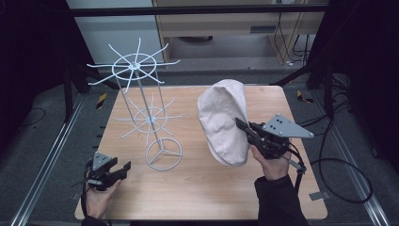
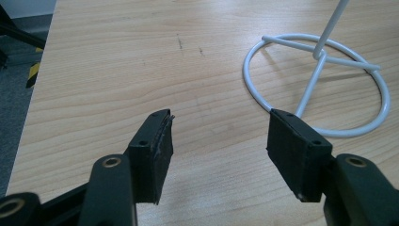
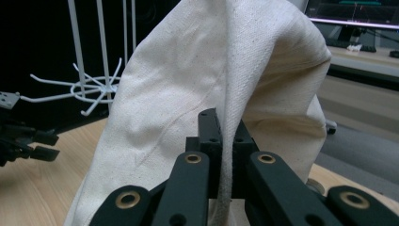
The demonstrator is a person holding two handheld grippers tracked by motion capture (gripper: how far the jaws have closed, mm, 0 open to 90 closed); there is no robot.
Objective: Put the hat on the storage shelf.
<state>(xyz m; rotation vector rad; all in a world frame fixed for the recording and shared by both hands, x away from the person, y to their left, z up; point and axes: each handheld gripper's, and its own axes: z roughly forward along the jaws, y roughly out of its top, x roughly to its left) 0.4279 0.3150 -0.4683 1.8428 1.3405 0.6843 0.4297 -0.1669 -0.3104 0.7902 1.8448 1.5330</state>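
A cream cloth hat [image 1: 224,121] hangs lifted above the right half of the wooden table [image 1: 202,188]. My right gripper [image 1: 241,125] is shut on its edge; in the right gripper view a fold of the hat [image 3: 221,84] is pinched between the black jaws of that gripper [image 3: 225,126]. A white wire rack [image 1: 149,117] with two tiers of spoke hooks stands left of centre on a ring base [image 2: 320,80]. My left gripper [image 1: 124,168] rests low at the table's front left corner, and in the left gripper view it [image 2: 219,141] stands open over bare wood.
The table's left edge [image 2: 33,108] drops to grey floor with black-and-yellow tape [image 2: 33,75]. Metal rails [image 1: 47,160] run along both sides. Black cables [image 1: 339,179] lie on the floor at the right. A monitor [image 3: 357,12] sits behind the hat.
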